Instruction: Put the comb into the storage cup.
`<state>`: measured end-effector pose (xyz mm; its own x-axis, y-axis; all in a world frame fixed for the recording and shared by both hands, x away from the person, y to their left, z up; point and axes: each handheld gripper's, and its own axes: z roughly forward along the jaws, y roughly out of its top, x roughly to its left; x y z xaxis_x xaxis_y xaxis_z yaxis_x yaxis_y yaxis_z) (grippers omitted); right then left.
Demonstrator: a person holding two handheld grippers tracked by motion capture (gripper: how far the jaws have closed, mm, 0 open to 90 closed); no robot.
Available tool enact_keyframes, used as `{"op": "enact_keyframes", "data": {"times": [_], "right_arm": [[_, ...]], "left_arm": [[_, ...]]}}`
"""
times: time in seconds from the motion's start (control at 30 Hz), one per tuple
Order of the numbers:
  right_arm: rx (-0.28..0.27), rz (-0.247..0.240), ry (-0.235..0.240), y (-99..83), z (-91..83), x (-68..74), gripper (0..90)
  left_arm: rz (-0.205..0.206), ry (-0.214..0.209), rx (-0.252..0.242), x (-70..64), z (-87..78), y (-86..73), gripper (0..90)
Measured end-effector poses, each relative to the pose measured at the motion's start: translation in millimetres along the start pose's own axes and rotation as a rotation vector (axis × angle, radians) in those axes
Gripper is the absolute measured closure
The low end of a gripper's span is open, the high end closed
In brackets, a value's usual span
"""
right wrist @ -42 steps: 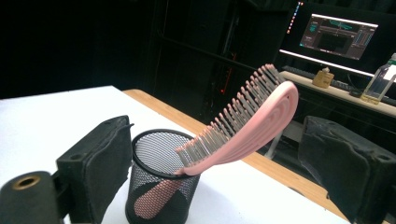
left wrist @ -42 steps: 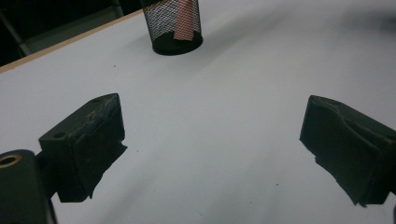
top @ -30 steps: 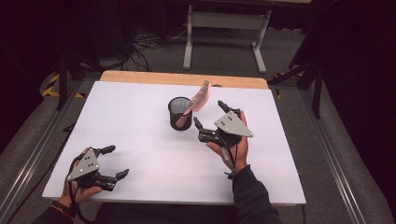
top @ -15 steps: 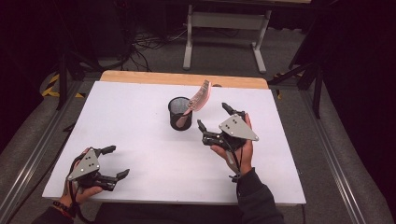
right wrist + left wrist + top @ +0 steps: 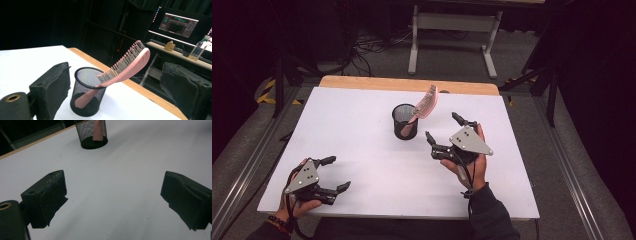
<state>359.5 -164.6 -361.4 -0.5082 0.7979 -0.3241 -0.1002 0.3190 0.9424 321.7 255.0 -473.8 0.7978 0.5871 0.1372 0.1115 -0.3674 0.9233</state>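
A black mesh cup (image 5: 404,121) stands near the middle of the white table (image 5: 362,125). A pink hairbrush (image 5: 426,104) leans in it, handle down, bristled head over the rim to the right. The right gripper view has the cup (image 5: 87,92) and the brush (image 5: 125,65) straight ahead between my jaws. My right gripper (image 5: 444,132) is open just right of the cup, holding nothing. At the near left corner my left gripper (image 5: 336,174) rests open and empty, and its own view has the cup (image 5: 93,133) far off.
A wooden strip (image 5: 407,85) runs along the table's far edge. Behind the table are a metal stand (image 5: 452,35) and cables on the floor. A monitor (image 5: 178,23) and a bottle (image 5: 198,48) sit on a desk in the background.
My right gripper has drawn back a little toward the near right, away from the cup. The left gripper, cup and brush have stayed put.
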Motion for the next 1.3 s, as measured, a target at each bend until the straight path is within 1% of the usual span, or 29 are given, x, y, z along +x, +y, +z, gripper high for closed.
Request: {"op": "enact_keyframes", "data": {"times": [0.17, 0.2, 0.3, 0.4, 0.47, 0.57, 0.77, 0.87, 0.93, 1.3], "right_arm": [[0.002, -0.005, 0.002, -0.6, -2.0, 1.8, 9.7], [0.003, -0.005, 0.008, -1.2, -2.4, 2.7, 9.8], [0.007, -0.021, 0.009, -2.0, -2.8, 5.2, 9.7], [0.004, -0.024, 0.007, -1.7, -4.0, 6.2, 9.7], [0.002, -0.041, 0.004, -1.0, -5.2, 8.1, 9.7], [0.004, -0.053, 0.011, -1.2, -6.4, 11.4, 9.6], [0.007, -0.058, 0.03, -2.2, -8.7, 15.3, 10.6], [0.005, -0.057, 0.027, -2.8, -10.3, 16.5, 10.6], [0.006, -0.066, 0.024, -3.2, -11.2, 17.4, 10.5], [0.01, -0.082, 0.031, -4.7, -15.0, 20.4, 10.3]], "left_arm": [[0.003, 0.001, 0.0, 0.3, -0.7, 0.1, 7.5], [0.002, 0.001, -0.001, 0.5, -0.9, 0.1, 7.5], [0.004, 0.001, 0.0, 0.2, -0.9, 0.3, 7.5], [0.005, -0.003, 0.002, 0.2, -0.8, 0.4, 7.5], [0.005, -0.002, 0.003, 0.2, -0.6, 0.4, 7.5], [0.007, -0.002, 0.004, 0.2, -0.5, 0.3, 7.5], [0.01, -0.003, 0.004, -0.1, -0.7, 0.6, 7.4], [0.009, -0.005, 0.004, 0.1, -0.7, 0.5, 7.3], [0.01, -0.004, 0.005, 0.1, -0.6, 0.5, 7.3], [0.006, -0.008, 0.006, 0.3, 0.0, -0.2, 7.2]]}}
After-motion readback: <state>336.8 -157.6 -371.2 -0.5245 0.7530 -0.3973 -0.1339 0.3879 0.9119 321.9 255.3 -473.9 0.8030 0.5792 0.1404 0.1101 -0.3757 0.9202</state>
